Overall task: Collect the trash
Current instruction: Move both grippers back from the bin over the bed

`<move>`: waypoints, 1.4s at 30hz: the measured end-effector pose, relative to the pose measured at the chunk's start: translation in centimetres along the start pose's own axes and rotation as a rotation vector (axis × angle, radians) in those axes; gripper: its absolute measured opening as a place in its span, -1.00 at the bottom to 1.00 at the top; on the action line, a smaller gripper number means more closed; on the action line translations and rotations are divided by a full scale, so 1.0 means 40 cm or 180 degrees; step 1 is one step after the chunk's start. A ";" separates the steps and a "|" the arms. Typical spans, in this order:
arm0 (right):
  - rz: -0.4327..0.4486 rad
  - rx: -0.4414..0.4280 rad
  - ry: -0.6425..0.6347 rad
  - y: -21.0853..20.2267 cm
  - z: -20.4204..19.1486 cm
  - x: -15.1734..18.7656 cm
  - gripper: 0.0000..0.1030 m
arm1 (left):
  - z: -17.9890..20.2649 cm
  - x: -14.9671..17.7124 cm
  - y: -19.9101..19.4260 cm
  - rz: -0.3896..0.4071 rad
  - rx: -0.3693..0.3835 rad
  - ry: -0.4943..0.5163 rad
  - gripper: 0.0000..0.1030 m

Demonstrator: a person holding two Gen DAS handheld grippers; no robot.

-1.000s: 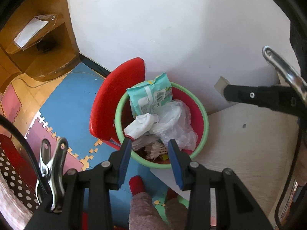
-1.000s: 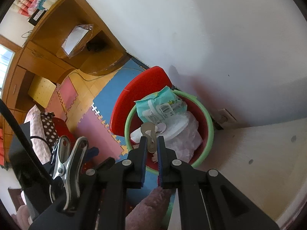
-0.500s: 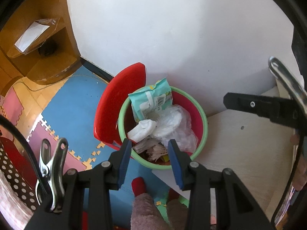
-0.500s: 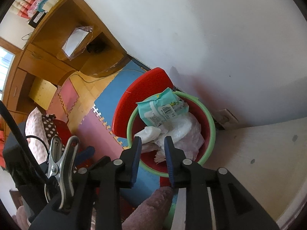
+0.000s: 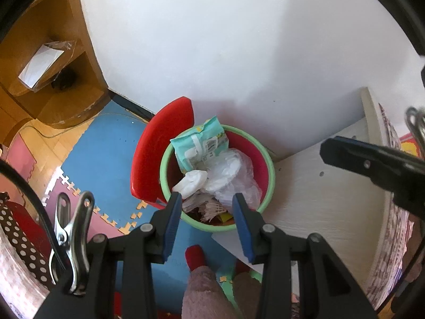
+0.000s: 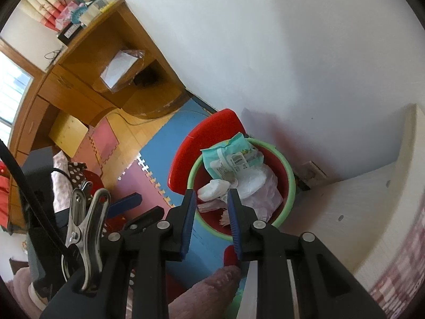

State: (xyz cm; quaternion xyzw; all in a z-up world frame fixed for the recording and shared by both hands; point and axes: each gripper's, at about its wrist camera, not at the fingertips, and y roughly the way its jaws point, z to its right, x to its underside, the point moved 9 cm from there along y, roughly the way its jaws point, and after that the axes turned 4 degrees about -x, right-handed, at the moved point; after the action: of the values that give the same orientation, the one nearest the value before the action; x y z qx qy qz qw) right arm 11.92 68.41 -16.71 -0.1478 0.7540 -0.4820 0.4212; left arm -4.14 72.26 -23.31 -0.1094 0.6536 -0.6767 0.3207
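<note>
Now we are seeing the right claw [image 6: 211, 195] spread and empty: its jaws have just been opening, and the small round scrap pinched there a second ago is gone, so we are judging it dropped into the bin [image 6: 290, 183]. One piece collected. Both claws are lifting clear, the left claw [image 5: 208, 199] hanging half spread, holding nothing. Trash is filling the bin on the floor by the wall; the green wipes packet [image 5: 200, 146] is leaning on the rim, long axis tilting up toward the wall.
</note>
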 end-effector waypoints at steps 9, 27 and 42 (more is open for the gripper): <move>0.0243 -0.0064 0.0012 -0.108 -0.004 0.017 -0.51 | 0.036 -0.026 -0.074 0.0067 -0.0037 0.0152 -0.20; 0.0731 -0.0029 0.0259 -0.307 0.025 0.085 -0.51 | 0.173 -0.028 -0.184 0.0149 0.0001 0.0608 -0.20; 0.1100 0.0205 0.0772 -0.489 0.167 0.242 -0.51 | 0.389 0.011 -0.270 0.0255 0.0170 0.1186 -0.20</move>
State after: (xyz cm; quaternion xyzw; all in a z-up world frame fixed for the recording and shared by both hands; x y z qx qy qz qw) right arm 7.69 48.68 -6.03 0.0563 0.7975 -0.4406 0.4083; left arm 1.22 58.68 -11.21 0.0525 0.6873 -0.6891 0.2236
